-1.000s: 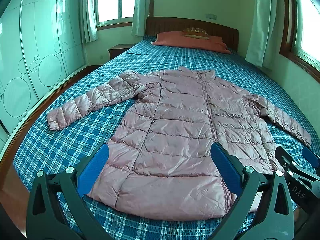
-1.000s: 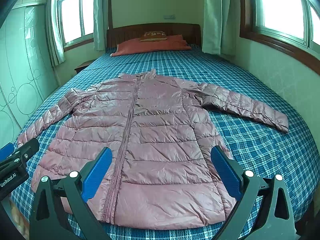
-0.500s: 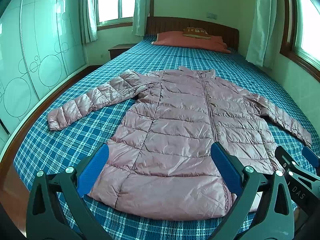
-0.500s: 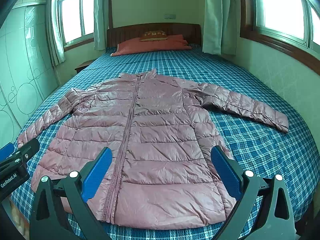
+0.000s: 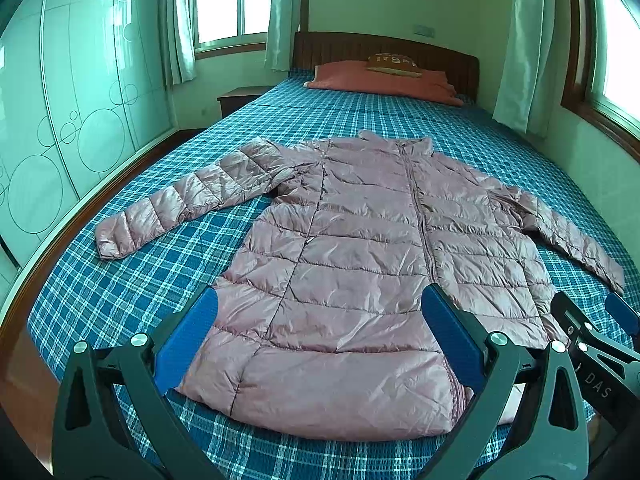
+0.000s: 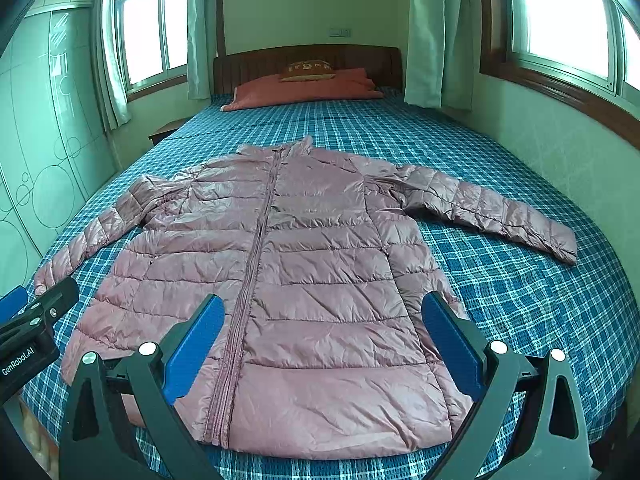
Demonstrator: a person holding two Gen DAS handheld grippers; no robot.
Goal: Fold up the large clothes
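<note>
Pink quilted jacket (image 5: 352,280): lying flat, zipped, sleeves spreading out, on the bed.
Bed (image 5: 132,280): wearing a blue plaid sheet.
Left gripper (image 5: 320,344): hovering above the hem, jaws gaping apart.
Right gripper (image 6: 320,344): hovering likewise, jaws standing wide, gripping nothing.

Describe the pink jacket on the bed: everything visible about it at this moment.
The pink jacket is a quilted, shiny puffer, zipped shut, lying flat and front-up on the blue plaid bedspread. Collar toward the pillows, hem toward the cameras, both sleeves spread outward. Fabric is lightly creased. Nothing grips it: both grippers hover near the hem with jaws open.
</note>
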